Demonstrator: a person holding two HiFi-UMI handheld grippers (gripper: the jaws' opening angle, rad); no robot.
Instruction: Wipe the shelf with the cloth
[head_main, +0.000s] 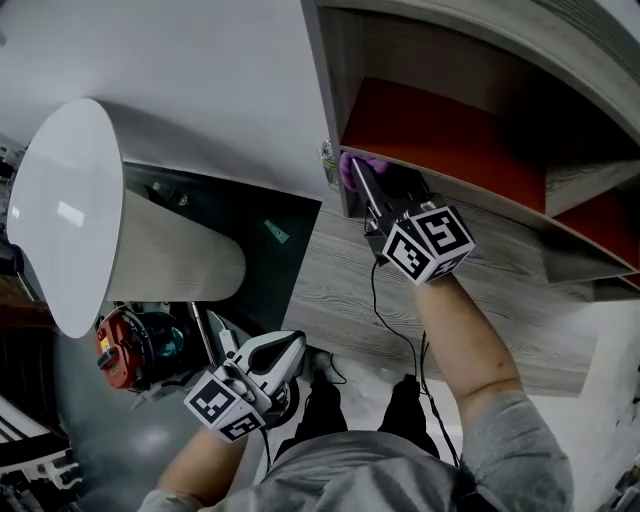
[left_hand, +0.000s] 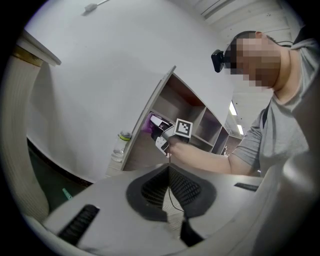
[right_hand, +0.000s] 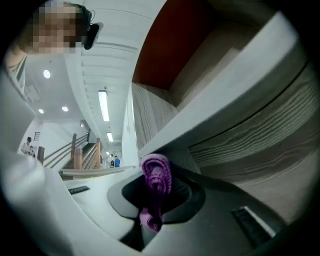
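Plainly, the boldest print in view is the black-and-white square markers on each gripper's cube. The right arm, bare at the forearm below a grey sleeve, stretches forward and up to the shelf (head_main: 322, 80), a wood-grain unit with red back panels in its compartments. The right gripper (head_main: 360, 178) points into the front left corner of one compartment, its jaws clamped on a bunched purple cloth (head_main: 348, 165) that pokes out past the fingertips. The cloth seems to press on the compartment's lower board right at its left end, though the contact itself is hard to make out. The left arm is bent and held low, close to the body, with the left gripper (head_main: 290, 352) pointing across to the right. Its jaws are drawn together at the tips with nothing between them. A clear bottle (left_hand: 120, 146) with a green cap stands on the floor just beside the shelf's left wall. A round white-topped table (head_main: 70, 200) with a wood-grain side stands well apart to the left.
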